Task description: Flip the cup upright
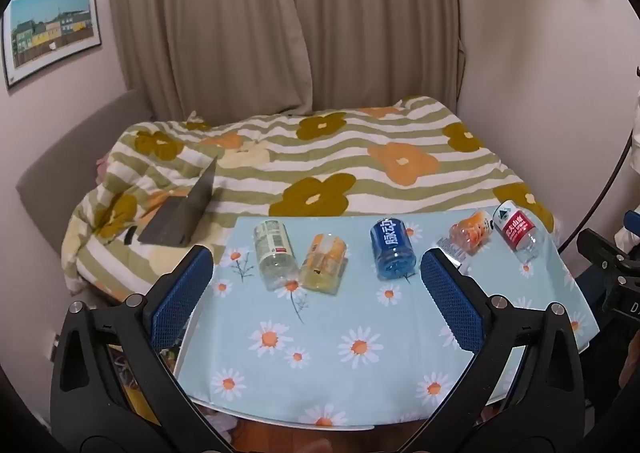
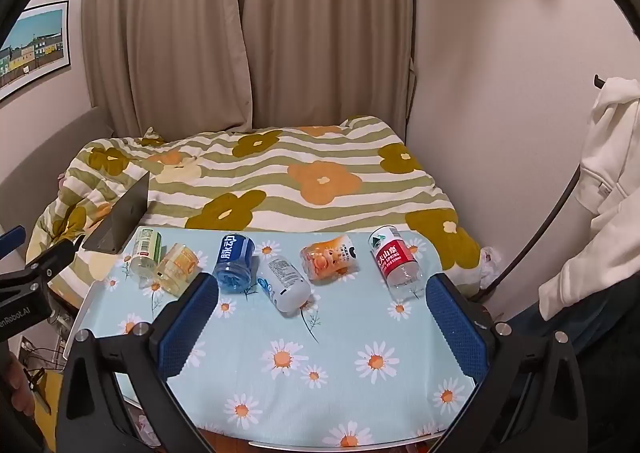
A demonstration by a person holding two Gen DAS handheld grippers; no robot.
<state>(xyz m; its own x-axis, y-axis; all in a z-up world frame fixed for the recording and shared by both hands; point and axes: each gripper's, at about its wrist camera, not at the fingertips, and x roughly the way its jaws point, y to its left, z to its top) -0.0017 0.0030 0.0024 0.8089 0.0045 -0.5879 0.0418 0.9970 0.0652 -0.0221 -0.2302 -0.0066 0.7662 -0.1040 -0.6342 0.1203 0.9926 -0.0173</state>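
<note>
Several cut-bottle cups lie on their sides in a row at the far part of the table (image 1: 320,373) with a daisy cloth. From left: a green-label cup (image 1: 274,253) (image 2: 145,251), a yellow one (image 1: 323,264) (image 2: 178,264), a blue one (image 1: 390,249) (image 2: 235,263), a white one (image 2: 283,285), mostly hidden in the left wrist view, an orange one (image 1: 470,233) (image 2: 330,256) and a red-label one (image 1: 516,234) (image 2: 396,261). My left gripper (image 1: 316,273) and right gripper (image 2: 322,301) are open and empty, held above the near half of the table.
Behind the table is a bed with a striped flower quilt (image 1: 320,157), and an open laptop (image 1: 180,213) lies on it at the left. Curtains and walls stand behind. A white hoodie (image 2: 600,173) hangs at the right. The right gripper's body (image 1: 608,265) shows beside the table's right edge.
</note>
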